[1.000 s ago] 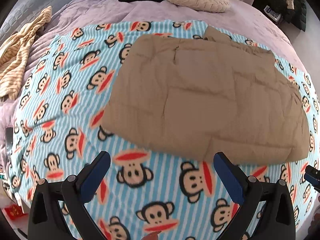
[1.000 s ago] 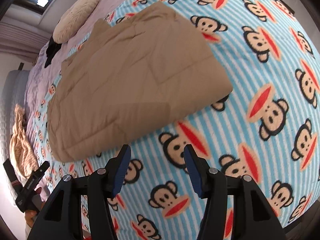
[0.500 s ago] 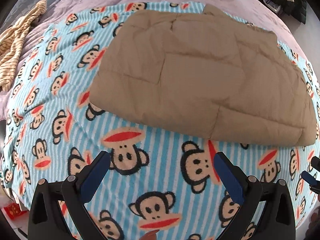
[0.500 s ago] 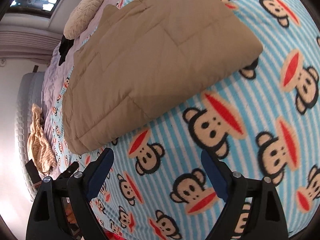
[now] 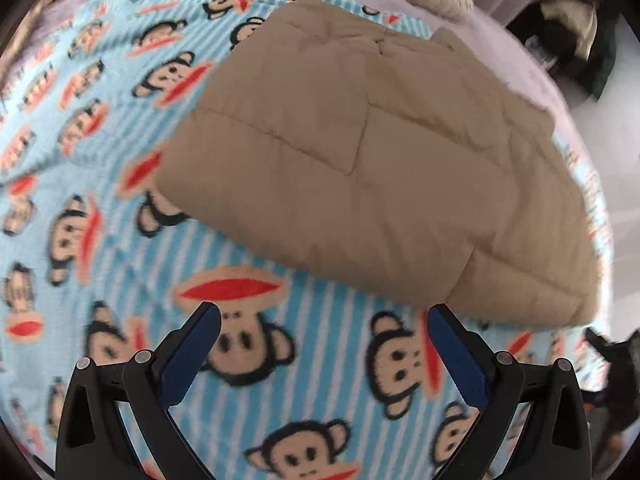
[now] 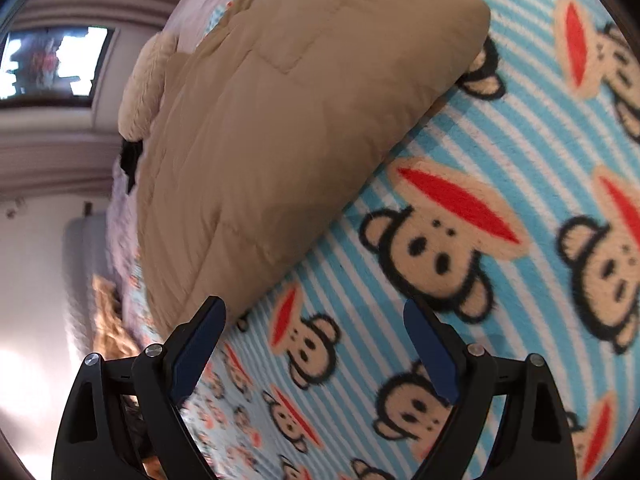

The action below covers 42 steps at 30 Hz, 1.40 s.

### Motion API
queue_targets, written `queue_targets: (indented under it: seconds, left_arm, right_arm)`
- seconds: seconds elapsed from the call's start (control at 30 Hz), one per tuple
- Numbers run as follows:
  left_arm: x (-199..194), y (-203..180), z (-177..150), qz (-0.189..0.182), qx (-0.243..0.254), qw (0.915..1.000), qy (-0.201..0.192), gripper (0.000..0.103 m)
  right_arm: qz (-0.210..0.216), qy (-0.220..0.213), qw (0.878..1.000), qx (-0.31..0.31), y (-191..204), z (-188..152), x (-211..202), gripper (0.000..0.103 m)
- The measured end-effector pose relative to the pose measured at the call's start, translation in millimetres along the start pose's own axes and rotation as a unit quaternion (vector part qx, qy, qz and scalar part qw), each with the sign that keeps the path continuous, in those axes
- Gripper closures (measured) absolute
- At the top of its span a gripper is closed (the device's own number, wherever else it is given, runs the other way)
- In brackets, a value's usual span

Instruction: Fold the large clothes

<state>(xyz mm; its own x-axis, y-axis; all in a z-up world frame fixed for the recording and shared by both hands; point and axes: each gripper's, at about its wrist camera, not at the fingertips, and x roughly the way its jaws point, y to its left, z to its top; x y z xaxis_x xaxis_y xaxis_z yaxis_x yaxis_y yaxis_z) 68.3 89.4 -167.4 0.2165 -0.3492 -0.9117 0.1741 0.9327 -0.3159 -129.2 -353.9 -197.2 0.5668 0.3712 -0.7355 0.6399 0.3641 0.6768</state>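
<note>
Both views have closed on the quilt [image 5: 376, 168]; our left gripper [image 5: 324, 344] and right gripper [image 6: 316, 340], jaws open and empty, face its near edge, the right nearer.

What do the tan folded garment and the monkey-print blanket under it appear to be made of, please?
The tan garment looks like a padded, quilted woven shell, possibly nylon or polyester: stitched panel lines, puffy edges and a smooth matte face. The monkey-print blanket looks like plush fleece: fuzzy nap and soft, furred outlines around the printed faces.
</note>
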Motion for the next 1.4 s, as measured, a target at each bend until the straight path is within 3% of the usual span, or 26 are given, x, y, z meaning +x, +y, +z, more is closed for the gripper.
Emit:
queue_targets:
  seconds: [0.13, 0.3, 0.43, 0.6, 0.63, 0.67, 0.7, 0.73, 0.77, 0.8, 0.87, 0.9, 1.0, 1.17, 1.4]
  left_arm:
    - [5, 19, 12, -0.069, -0.046, 0.9964, -0.019, 0.000]
    - [30, 44, 37, -0.140, -0.124, 0.9822, -0.022, 0.000]
    - [45, 39, 55, -0.160, -0.139, 0.9768, -0.032, 0.000]
    - [65, 32, 66, -0.149, -0.164, 0.9743, -0.040, 0.000]
    - [66, 32, 67, -0.145, -0.169, 0.9738, -0.045, 0.004]
    - [66, 32, 69, -0.138, -0.172, 0.9742, -0.049, 0.025]
    - [66, 31, 71, -0.134, -0.171, 0.9749, -0.050, 0.035]
    - [64, 31, 72, -0.134, -0.169, 0.9751, -0.051, 0.055]
    - [61, 30, 74, -0.139, -0.162, 0.9754, -0.055, 0.070]
    - [55, 26, 75, -0.135, -0.147, 0.9779, -0.061, 0.073]
    - [42, 16, 77, -0.124, -0.110, 0.9832, -0.076, 0.083]
    - [35, 11, 77, -0.120, -0.093, 0.9849, -0.083, 0.084]
    - [11, 2, 72, -0.129, -0.051, 0.9852, -0.101, 0.085]
    - [-20, 2, 53, -0.142, -0.013, 0.9849, -0.098, 0.085]
    - [-54, 28, -19, -0.150, 0.015, 0.9872, -0.051, 0.085]
  right_arm:
    - [0.044, 0.000, 0.999, 0.010, -2, 12, 12, 0.011]
    - [0.095, -0.010, 0.995, 0.027, 2, 34, 29, 0.011]
    - [0.136, -0.010, 0.990, 0.042, 11, 51, 44, 0.010]
    - [0.140, -0.004, 0.989, 0.039, 14, 65, 64, 0.010]
    - [0.141, -0.005, 0.989, 0.043, 13, 65, 67, 0.010]
    - [0.146, -0.007, 0.988, 0.048, 12, 66, 68, 0.010]
    - [0.148, -0.008, 0.988, 0.051, 12, 66, 68, 0.010]
    - [0.150, -0.008, 0.987, 0.054, 10, 66, 66, 0.012]
    - [0.148, -0.011, 0.987, 0.060, 7, 65, 65, 0.022]
    - [0.147, -0.011, 0.987, 0.070, 3, 65, 64, 0.040]
    - [0.156, -0.005, 0.984, 0.084, -2, 65, 66, 0.062]
    - [0.161, -0.006, 0.983, 0.087, -3, 64, 64, 0.072]
    - [0.175, -0.014, 0.982, 0.073, 2, 60, 54, 0.081]
    - [0.196, -0.011, 0.980, 0.044, 9, 46, 26, 0.082]
    - [0.181, 0.006, 0.982, 0.049, -13, -13, -9, 0.082]
